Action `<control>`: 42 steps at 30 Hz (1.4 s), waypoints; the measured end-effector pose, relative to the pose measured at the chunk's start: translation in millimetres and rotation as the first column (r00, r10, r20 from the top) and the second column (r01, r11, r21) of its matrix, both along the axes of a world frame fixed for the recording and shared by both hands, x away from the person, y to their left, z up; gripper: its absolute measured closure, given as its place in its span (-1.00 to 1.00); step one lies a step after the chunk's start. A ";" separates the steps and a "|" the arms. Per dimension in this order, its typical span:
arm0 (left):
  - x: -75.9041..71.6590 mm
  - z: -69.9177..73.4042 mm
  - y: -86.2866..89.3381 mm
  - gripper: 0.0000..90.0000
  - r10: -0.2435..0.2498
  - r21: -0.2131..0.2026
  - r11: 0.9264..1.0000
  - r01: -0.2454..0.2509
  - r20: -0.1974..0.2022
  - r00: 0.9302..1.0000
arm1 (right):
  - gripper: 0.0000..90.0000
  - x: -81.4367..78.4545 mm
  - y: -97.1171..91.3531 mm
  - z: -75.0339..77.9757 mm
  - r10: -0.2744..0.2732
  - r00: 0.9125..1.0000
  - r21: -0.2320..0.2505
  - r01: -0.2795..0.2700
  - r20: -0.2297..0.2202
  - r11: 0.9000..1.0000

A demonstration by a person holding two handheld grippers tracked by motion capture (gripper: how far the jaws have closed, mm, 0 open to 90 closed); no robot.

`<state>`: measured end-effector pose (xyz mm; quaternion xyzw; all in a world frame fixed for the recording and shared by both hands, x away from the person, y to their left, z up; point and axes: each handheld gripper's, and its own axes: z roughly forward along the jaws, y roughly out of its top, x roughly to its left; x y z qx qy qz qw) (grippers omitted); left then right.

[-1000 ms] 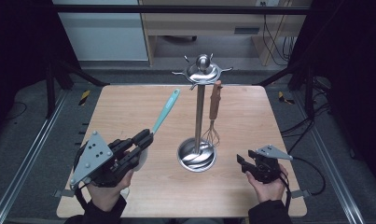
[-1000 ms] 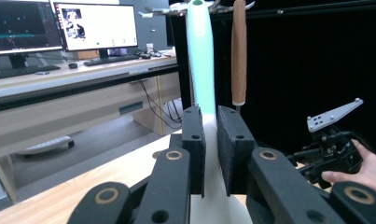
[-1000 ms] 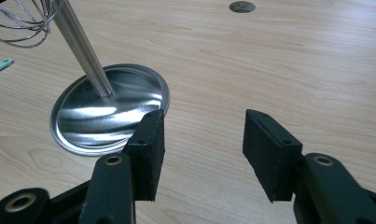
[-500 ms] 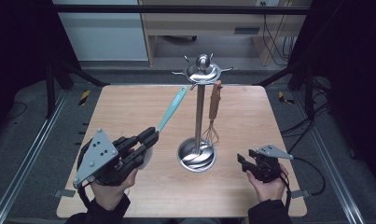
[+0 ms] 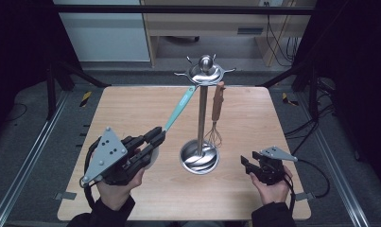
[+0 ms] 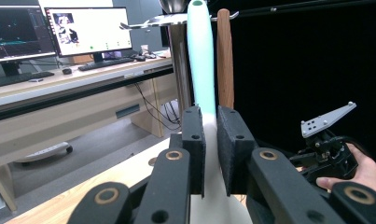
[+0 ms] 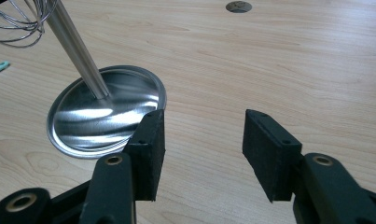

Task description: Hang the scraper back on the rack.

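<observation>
Pads of the left gripper [image 6: 210,149] are pinching the pale lower part of a long spatula with a teal silicone handle [image 6: 200,65], which is rising from between them and slanting up and to the right across the near left of the table. In the high view the left gripper [image 5: 152,139] is sitting at the near left, and the spatula [image 5: 181,106] is reaching with its far tip up to the rim of the crown of a tall polished steel utensil stand [image 5: 202,113]. Whether the tip is hooked there I cannot tell. The stand's round dish base is resting at the middle of the table, just right of the left gripper.

Beside the pole, a wire whisk with a brown wooden handle [image 5: 216,116] is hanging from the crown, its loops dangling just above the base.

At the near right, the right gripper [image 5: 247,165] is lying low over the table with its jaws spread and nothing between them. The right gripper view is showing them gaping over bare wood beside the stand's base [image 7: 106,112].

Everything is resting on a light wooden table [image 5: 131,109], ringed by dark curtains and a grey floor.

The left gripper view is looking out level, showing a desk with lit monitors [image 6: 90,30] far off.
</observation>
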<state>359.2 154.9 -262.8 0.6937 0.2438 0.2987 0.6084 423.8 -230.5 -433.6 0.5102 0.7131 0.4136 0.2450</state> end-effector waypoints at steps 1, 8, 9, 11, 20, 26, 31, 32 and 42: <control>0.4 -0.2 -0.4 0.81 0.000 0.002 1.000 0.000 -0.001 1.000 | 0.09 -0.1 0.0 0.0 0.000 1.000 0.000 0.000 0.000 1.000; 2.4 -1.0 -3.8 0.81 0.016 0.019 1.000 -0.016 0.000 1.000 | 0.10 0.4 0.0 -0.5 -0.001 1.000 -0.004 0.001 0.003 1.000; 2.7 -1.4 -4.4 0.81 0.019 0.022 1.000 -0.019 0.000 1.000 | 0.10 0.4 0.0 -0.6 0.000 1.000 -0.004 0.000 0.003 1.000; 3.4 -2.2 -5.6 0.81 0.021 0.027 0.999 -0.021 -0.004 1.000 | 0.10 0.5 0.2 -0.7 0.003 1.000 -0.008 -0.003 0.004 1.000; 6.6 -6.6 -14.0 0.81 0.040 0.045 0.998 -0.040 -0.012 0.999 | 0.10 -0.5 0.9 -0.3 0.009 1.000 -0.006 -0.009 0.002 1.000; 12.6 -11.6 -20.5 0.81 0.053 0.064 0.997 -0.051 -0.029 0.998 | 0.10 -0.3 1.2 -0.2 0.011 1.000 -0.009 -0.011 0.004 1.000; 17.0 -14.6 -25.3 0.81 0.060 0.070 0.996 -0.057 -0.044 0.997 | 0.10 0.0 1.1 -0.4 0.011 1.000 -0.008 -0.011 0.003 1.000; 17.8 -15.0 -26.1 0.81 0.061 0.071 0.996 -0.058 -0.046 0.997 | 0.10 0.1 1.2 -0.5 0.012 1.000 -0.008 -0.012 0.003 1.000; 26.8 -19.9 -35.9 0.80 0.078 0.073 0.995 -0.073 -0.069 0.995 | 0.10 0.4 1.4 -0.5 0.012 1.000 -0.009 -0.012 0.003 1.000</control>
